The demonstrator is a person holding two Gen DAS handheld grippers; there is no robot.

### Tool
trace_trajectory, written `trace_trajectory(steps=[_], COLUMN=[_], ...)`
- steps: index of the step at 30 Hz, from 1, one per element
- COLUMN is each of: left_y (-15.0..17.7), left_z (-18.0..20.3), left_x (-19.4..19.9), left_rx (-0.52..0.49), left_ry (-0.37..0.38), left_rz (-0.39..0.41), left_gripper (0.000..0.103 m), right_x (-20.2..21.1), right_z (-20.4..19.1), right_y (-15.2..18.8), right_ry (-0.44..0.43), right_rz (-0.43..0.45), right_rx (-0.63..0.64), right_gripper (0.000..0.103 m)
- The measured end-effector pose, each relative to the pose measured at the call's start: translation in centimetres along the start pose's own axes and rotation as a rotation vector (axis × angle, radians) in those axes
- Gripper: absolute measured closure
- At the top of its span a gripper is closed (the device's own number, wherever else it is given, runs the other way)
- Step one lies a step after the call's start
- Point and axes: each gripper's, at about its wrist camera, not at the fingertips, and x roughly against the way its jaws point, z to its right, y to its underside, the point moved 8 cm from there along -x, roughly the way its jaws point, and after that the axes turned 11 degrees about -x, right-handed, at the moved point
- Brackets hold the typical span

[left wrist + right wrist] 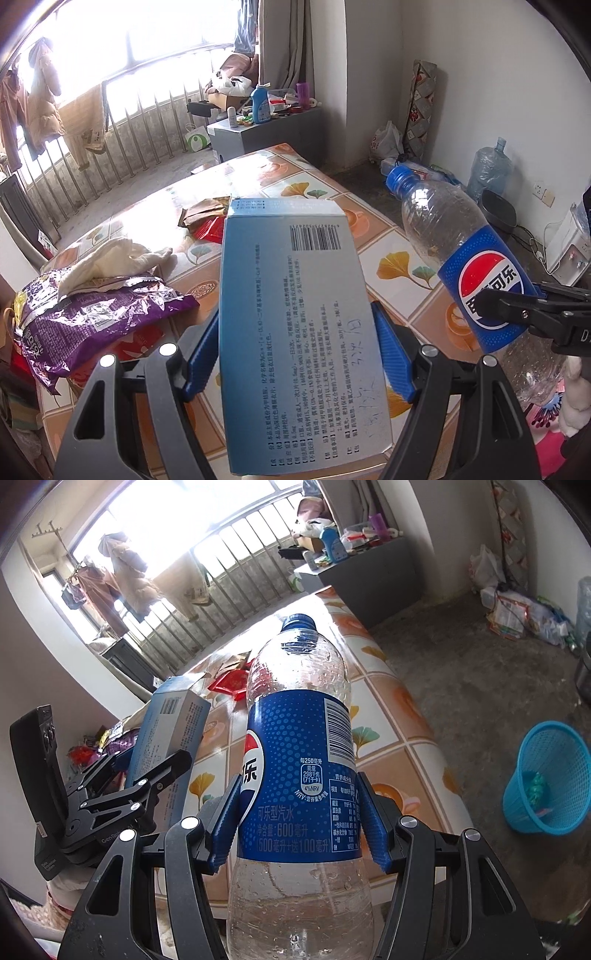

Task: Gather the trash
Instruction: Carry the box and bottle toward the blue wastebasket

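Observation:
My left gripper (295,354) is shut on a flat blue-grey medicine box (291,314), its blue pads pressing both long edges, held above the tiled table (388,254). My right gripper (295,819) is shut on an empty clear cola bottle (295,746) with a blue label and blue cap. In the left wrist view the same cola bottle (461,266) hangs at the right with the right gripper (524,314) on its label. In the right wrist view the medicine box (166,731) and left gripper (122,786) show at the left.
On the table lie a purple foil snack bag (96,317), a white crumpled cloth (114,258), a red wrapper (208,230) and a brown paper wrapper (203,214). A blue mesh waste basket (550,775) stands on the floor right of the table. Bags and bottles clutter the far corner.

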Motion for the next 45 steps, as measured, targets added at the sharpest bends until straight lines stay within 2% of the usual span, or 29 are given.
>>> trace_trajectory(steps=[10, 17, 32, 45], left_y=[-4.3, -7.1, -12.2, -15.2], left_z=[1.3, 4.1, 14.8, 25.3], left_x=[-0.8, -2.7, -7.1, -13.2], left_rx=[-0.066, -0.123, -0.256, -0.374], left_ry=[0.092, 0.145, 0.303, 0.450], left_rz=[0.063, 0.057, 0.034, -0.051], left_gripper=[0.029, 0.029, 0.029, 0.029], right_x=[1.8, 2.5, 5.1, 6.6], right_z=[2.3, 5.2, 13.3, 21.8], right_y=[-1.5, -1.9, -3.1, -1.9], right_ry=[0.049, 0.043, 0.069, 0.154], right_rz=[0.097, 0.135, 0.225, 0.289], right_rx=[-0.089, -0.180, -0.397, -0.661], right_gripper=[0.047, 0.047, 0.047, 0.047])
